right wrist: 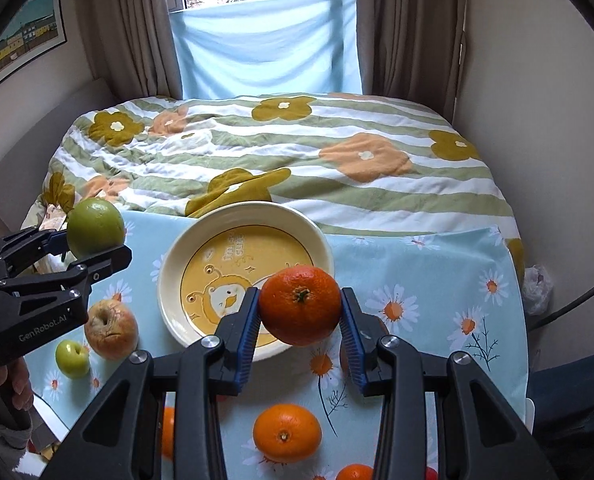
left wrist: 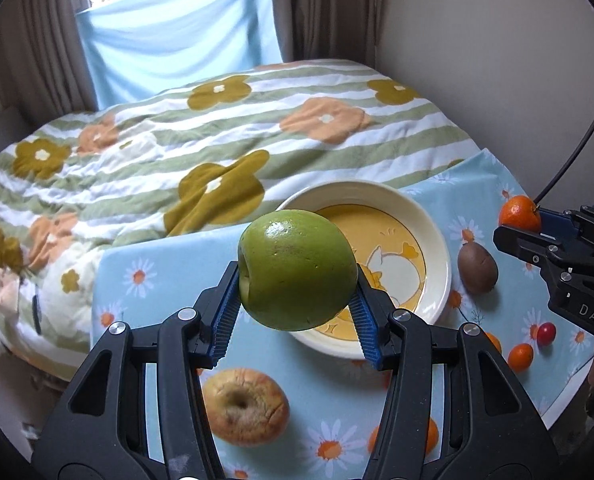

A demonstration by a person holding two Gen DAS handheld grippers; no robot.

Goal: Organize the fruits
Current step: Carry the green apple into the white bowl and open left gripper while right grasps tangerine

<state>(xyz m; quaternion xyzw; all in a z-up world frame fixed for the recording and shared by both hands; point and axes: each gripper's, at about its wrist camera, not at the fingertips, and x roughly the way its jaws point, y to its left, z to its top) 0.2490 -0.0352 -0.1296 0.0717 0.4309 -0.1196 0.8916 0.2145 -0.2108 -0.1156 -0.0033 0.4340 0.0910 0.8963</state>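
Clearly both fruits are already in hand. The left gripper (left wrist: 297,304) has its jaws clamped on a green apple (left wrist: 297,268), held in the air over the near-left rim of the plate (left wrist: 437,240); the pads press on the apple's flanks, with the stem hollow turned to the left. The right gripper (right wrist: 299,326) has its jaws clamped on a mandarin (right wrist: 300,310), stem up, held just above the plate's near edge.

The apple looks firm, smooth and fairly heavy for its size; its waxy skin could slip on a narrow contact, so a hold across the widest girth, as here, seems the safe one. The mandarin is lighter and softer, with loose, dimpled peel that gives under pressure; I judge it wants a gentle squeeze across its middle, not over the stem.

Still on the daisy-print table are a wrinkled apple (left wrist: 245,406), a small green apple (right wrist: 72,359), a kiwi (left wrist: 477,270), another mandarin (right wrist: 287,432), a small orange fruit (left wrist: 520,357) and a red one (left wrist: 546,334). The wrinkled apple looks soft and easily bruised. The plate is empty, and both fruits could be lowered onto it; it looks hard and glazed, so round fruit may roll there.
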